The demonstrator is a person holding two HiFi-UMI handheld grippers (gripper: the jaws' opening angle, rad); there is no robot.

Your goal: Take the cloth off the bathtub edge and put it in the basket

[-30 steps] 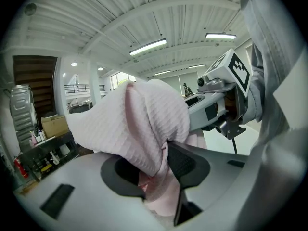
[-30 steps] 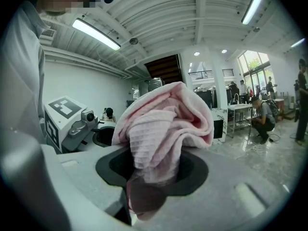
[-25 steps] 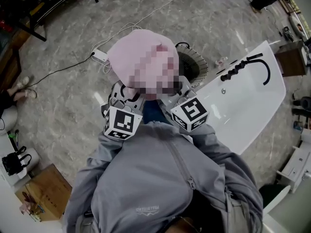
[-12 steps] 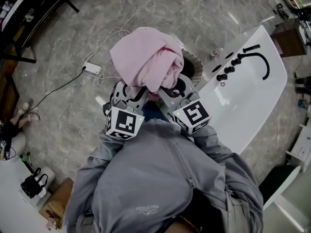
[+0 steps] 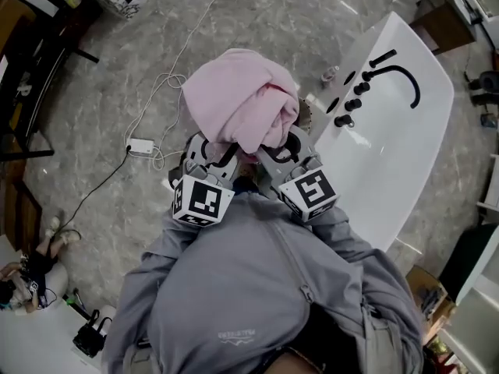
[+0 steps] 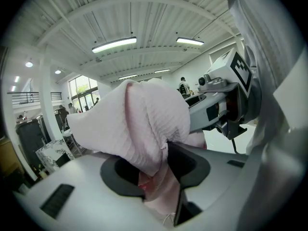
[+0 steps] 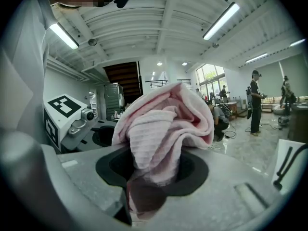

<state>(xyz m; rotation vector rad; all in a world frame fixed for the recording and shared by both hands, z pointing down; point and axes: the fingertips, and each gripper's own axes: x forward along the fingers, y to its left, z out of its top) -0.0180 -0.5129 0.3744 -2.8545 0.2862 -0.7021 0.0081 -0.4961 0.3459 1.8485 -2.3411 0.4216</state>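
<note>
Bright ceiling strip lights; strong fisheye edges; dim, soft head view

I hold my left gripper [image 5: 209, 153], a grey two-jaw tool, just beside my right gripper [image 5: 284, 150] of the same make, both out in front of my chest. Each one's black-and-white marker cube [image 5: 201, 201] faces back toward me. Both point forward and a little down, tips close together. Each pair of jaws is clamped on a fold of the pink ribbed cloth [image 5: 238, 104] bundled between them. My arms in grey sleeves [image 5: 140, 294] are bent, elbows out.
</note>
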